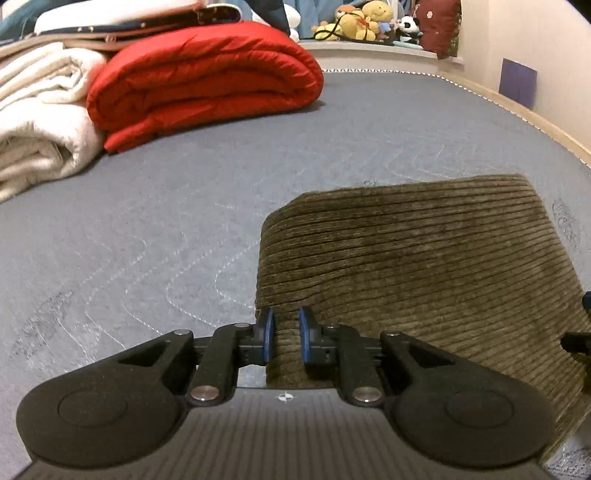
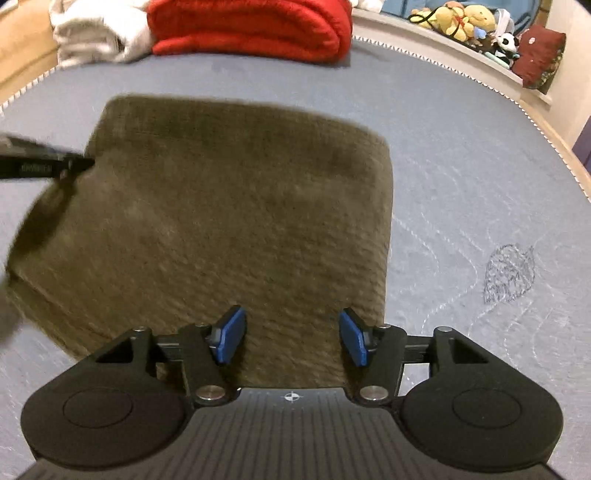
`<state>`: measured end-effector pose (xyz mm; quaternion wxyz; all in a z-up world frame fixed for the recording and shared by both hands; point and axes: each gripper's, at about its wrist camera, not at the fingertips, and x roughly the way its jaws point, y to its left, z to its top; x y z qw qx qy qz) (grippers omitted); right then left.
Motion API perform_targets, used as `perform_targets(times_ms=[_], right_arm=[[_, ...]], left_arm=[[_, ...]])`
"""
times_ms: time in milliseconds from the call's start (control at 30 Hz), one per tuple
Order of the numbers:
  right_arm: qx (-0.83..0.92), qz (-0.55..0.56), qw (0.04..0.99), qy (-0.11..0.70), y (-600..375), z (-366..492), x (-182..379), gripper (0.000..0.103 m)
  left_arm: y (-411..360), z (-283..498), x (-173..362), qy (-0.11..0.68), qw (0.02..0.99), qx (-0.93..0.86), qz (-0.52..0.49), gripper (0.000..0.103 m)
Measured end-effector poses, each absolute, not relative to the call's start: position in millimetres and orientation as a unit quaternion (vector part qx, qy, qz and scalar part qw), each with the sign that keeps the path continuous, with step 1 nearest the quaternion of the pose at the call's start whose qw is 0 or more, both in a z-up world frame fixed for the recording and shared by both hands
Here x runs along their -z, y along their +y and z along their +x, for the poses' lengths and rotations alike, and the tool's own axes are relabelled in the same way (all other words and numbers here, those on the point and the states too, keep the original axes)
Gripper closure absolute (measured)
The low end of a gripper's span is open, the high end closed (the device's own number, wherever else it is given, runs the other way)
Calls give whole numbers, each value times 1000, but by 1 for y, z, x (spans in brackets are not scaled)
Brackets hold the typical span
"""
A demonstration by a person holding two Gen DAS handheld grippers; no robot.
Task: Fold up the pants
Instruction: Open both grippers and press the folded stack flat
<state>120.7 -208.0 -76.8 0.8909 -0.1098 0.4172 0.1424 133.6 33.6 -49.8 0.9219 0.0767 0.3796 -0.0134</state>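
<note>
The pants are olive brown corduroy, ribbed in fine parallel lines. The bed under them is grey-blue, quilted with pale wavy stitching, and carries a dark sketchy leaf print; its edge has white zigzag piping. A folded quilt is bright red, beside a cream-white blanket. On the ledge sit yellow stuffed toys, a black-and-white panda and a dark red cushion. Each tool is matte black with blue fingers. A purple square marks the cream wall.
</note>
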Motion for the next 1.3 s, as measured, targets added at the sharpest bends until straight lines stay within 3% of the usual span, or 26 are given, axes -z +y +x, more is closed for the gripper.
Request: perform_targets(times_ms=[100, 267, 633, 967, 1033, 1167, 1267, 1300], right_arm=[[-137, -99, 891, 420, -211, 122, 77, 35], [-132, -98, 891, 423, -207, 125, 78, 35], [-125, -107, 892, 422, -212, 116, 72, 29], [-113, -110, 895, 417, -225, 104, 64, 28], [-106, -117, 894, 420, -227, 100, 66, 28], [-87, -103, 899, 417, -235, 92, 57, 28], [-80, -93, 913, 389, -238, 79, 34, 28], [-76, -97, 920, 373, -237, 73, 24, 28]], left_arm=[[33, 133, 53, 378, 922, 16, 80, 86], [42, 148, 53, 380, 922, 15, 74, 85], [45, 142, 43, 381, 921, -2, 74, 65], [38, 104, 20, 379, 920, 83, 58, 65], [36, 104, 38, 420, 900, 90, 73, 65], [22, 84, 34, 405, 903, 76, 124, 63], [18, 61, 4, 366, 922, 91, 90, 51], [16, 51, -8, 344, 931, 94, 83, 38]])
